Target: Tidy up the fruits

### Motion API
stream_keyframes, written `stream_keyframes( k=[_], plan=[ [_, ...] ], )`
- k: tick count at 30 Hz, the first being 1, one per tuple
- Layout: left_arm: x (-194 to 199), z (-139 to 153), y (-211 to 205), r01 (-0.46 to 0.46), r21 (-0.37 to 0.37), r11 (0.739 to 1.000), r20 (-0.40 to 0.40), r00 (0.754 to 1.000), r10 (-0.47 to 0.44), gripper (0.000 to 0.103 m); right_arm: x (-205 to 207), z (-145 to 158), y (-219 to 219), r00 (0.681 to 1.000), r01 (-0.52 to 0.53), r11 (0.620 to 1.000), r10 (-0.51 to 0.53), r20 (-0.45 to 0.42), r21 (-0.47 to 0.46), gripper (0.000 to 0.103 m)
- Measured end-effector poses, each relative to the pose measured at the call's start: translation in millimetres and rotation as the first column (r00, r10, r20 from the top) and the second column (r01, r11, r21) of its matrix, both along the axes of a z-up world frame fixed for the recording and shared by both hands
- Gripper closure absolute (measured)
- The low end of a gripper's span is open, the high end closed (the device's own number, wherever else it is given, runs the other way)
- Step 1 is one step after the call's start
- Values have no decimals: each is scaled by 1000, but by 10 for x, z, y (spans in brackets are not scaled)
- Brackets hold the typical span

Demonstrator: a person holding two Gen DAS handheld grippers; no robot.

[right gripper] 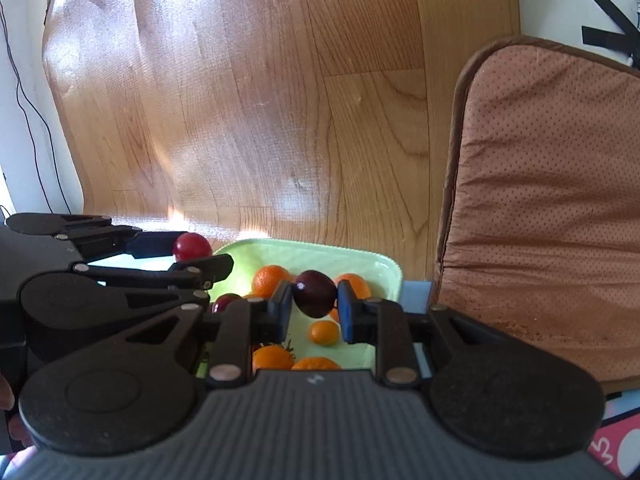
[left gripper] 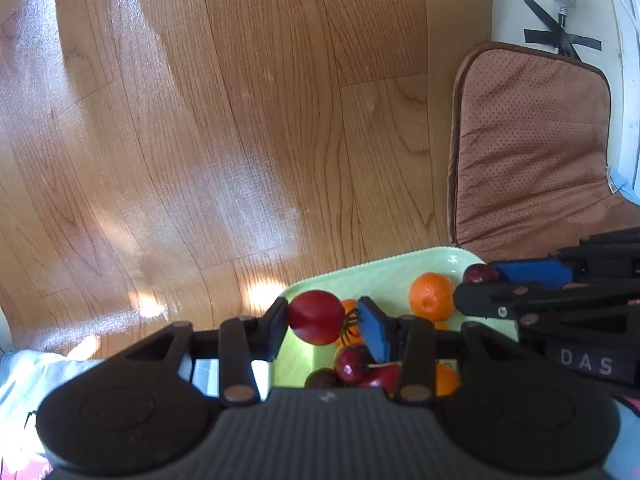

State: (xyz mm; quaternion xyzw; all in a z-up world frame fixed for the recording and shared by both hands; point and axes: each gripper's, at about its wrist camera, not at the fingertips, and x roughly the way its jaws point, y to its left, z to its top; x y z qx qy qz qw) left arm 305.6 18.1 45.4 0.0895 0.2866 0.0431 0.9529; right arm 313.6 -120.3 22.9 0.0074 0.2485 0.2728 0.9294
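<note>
The left hand-held gripper (left gripper: 324, 320) pinches a red plum (left gripper: 316, 317) above the pale green tray (left gripper: 384, 268). The right hand-held gripper (right gripper: 314, 306) clamps a dark plum (right gripper: 315, 293) over the same tray, where oranges (right gripper: 270, 280) and more plums lie. A brown cushion (right gripper: 540, 208) sits at 3 o'clock on the wooden floor (right gripper: 260, 100).

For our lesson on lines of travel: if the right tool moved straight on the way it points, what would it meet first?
Probably the green tray's far rim, then the wooden floor. The right tool grips a dark plum; depth is unclear.
</note>
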Motion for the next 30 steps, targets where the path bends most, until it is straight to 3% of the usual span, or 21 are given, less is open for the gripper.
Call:
stream_keyframes(
  k=[17, 22, 27, 30],
  plan=[
    [186, -126, 94, -49, -9, 999, -21, 999, 49, 64, 274, -108, 141, 1000, 11, 1000, -11, -24, -7, 75],
    [204, -110, 147, -83, -18, 996, -18, 996, 83, 49, 273, -115, 140, 999, 26, 1000, -26, -23, 2, 74],
    [98, -12, 176, -89, -41, 995, -6, 996, 89, 47, 83, -23, 63, 999, 41, 998, -42, 16, 42, 62],
    [-29, 70, 157, -88, -59, 994, 3, 996, 88, 43, -88, 50, 9, 998, 48, 997, -50, 37, 63, 62]
  ],
)
